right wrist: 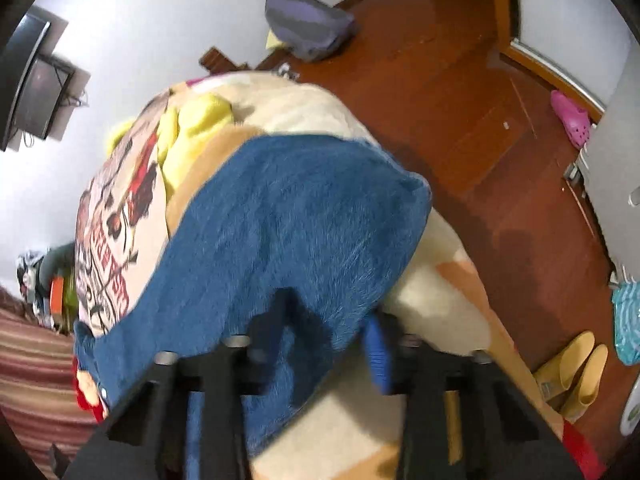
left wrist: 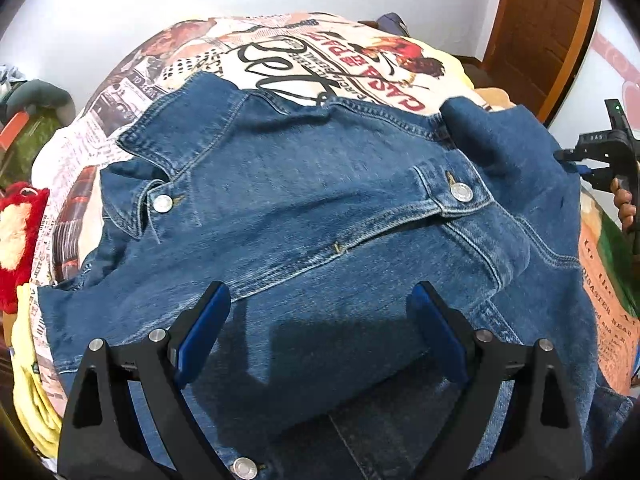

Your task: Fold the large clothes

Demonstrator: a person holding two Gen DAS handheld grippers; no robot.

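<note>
Nearest in the left wrist view, the left tool (left wrist: 320,304) hangs over the denim jacket (left wrist: 304,216) with its blue-padded fingers (left wrist: 204,328) spread wide and nothing between them but the cloth lying below. Its shadow falls on the denim just ahead of the fingers. The jacket lies spread across a bed covered by a printed blanket (left wrist: 304,52) with newspaper-style lettering and a rooster picture. Two metal buttons show on the jacket, one by the collar (left wrist: 176,136) at the left and one on a pocket flap (left wrist: 452,196) at the right.

In the right wrist view, blurred by motion, the right tool (right wrist: 320,336) has a fold of the jacket's sleeve (right wrist: 288,216) between its fingers; whether the pads press the cloth I cannot tell, though they stand fairly close together. The sleeve drapes over the bed's edge on a cream and tan blanket (right wrist: 432,288).

At the right edge of the left view a hand (left wrist: 624,204) grips the other tool's black handle.

Farther off lie a red plush toy (left wrist: 16,240), yellow cloth (right wrist: 200,120), a wooden floor (right wrist: 460,100), yellow slippers (right wrist: 576,368), a pink shoe (right wrist: 572,118) and a purple bag (right wrist: 308,20) by the white wall.
</note>
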